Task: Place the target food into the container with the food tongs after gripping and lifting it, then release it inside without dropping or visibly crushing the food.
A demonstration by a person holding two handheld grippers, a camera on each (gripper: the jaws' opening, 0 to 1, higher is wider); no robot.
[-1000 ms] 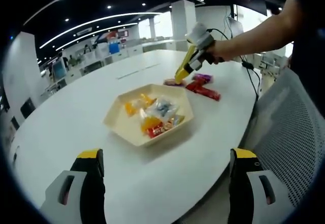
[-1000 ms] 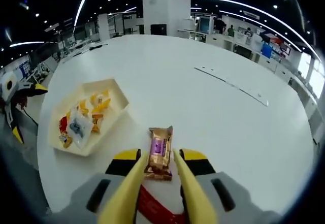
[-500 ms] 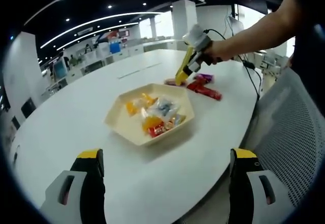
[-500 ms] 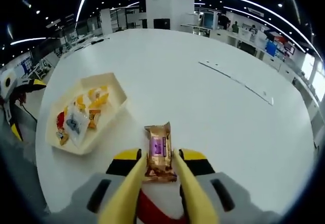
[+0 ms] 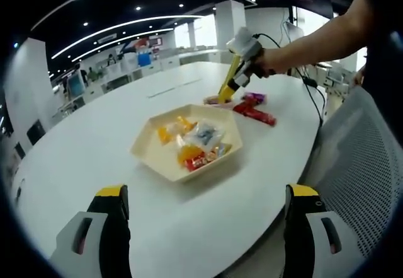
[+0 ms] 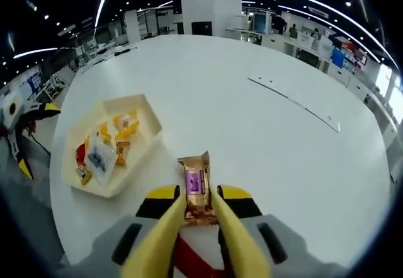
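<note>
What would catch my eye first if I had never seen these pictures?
Probably the gold snack packet pinched between the long yellow tongs of the right gripper, low in the right gripper view. Next, the cream six-sided tray of bright wrapped snacks in the middle of the big white table, with red packets lying beyond it.
</note>
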